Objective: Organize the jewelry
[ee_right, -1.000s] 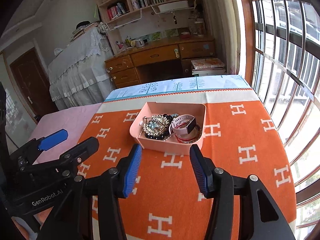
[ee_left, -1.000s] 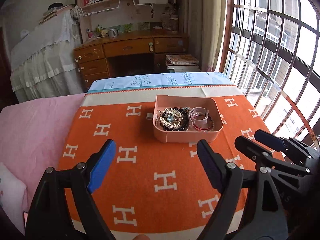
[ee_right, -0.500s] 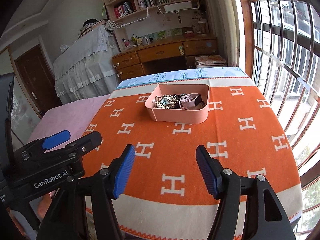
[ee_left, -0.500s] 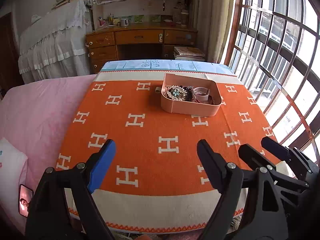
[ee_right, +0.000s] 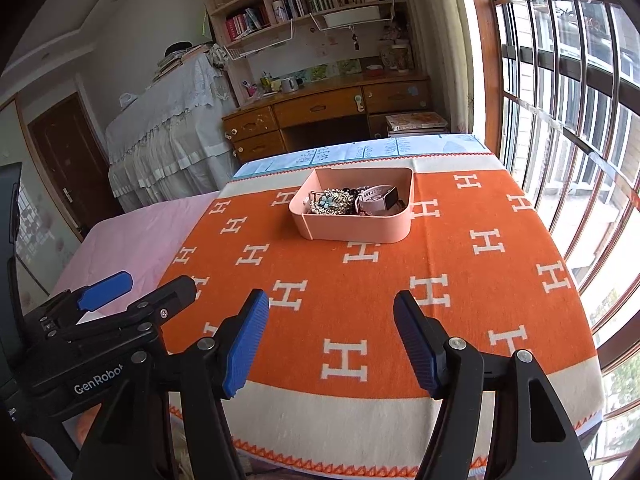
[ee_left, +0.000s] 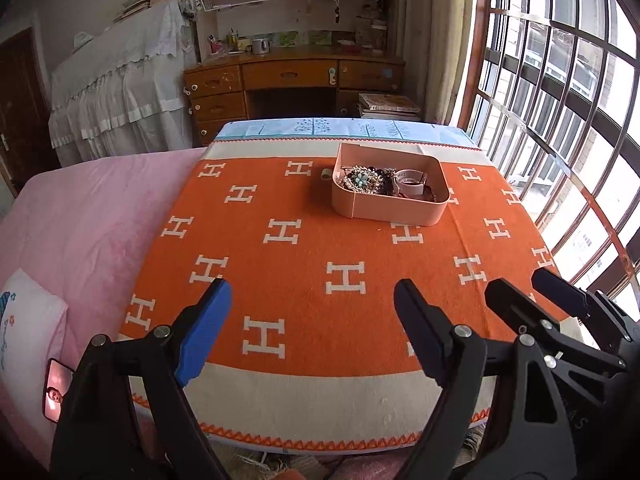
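A pink tray [ee_left: 390, 212] [ee_right: 352, 230] stands toward the far side of the table on an orange blanket with white H marks [ee_left: 304, 248]. It holds a beaded flower piece [ee_left: 362, 180] [ee_right: 330, 202], a pale pink smartwatch [ee_left: 412, 182] [ee_right: 380, 198] and dark beads. Just left of the tray, outside it, lies a small pale ring-like item [ee_left: 326, 175]. My left gripper [ee_left: 310, 292] [ee_right: 156, 282] hangs open over the blanket's near part, far from the tray, with nothing between its fingers. To its right, at the same distance, my right gripper [ee_right: 330, 300] [ee_left: 520, 282] is open and empty too.
A pink bedspread [ee_left: 80, 216] borders the blanket on the left, with a white pillow [ee_left: 24, 320] and a small red-framed item [ee_left: 56, 390] near the corner. A barred window [ee_left: 560, 100] runs along the right. A wooden desk [ee_left: 292, 80] stands behind.
Both grippers have drawn back from the tray toward the blanket's near edge, so the tray looks smaller and farther. The right gripper's jaws have widened.
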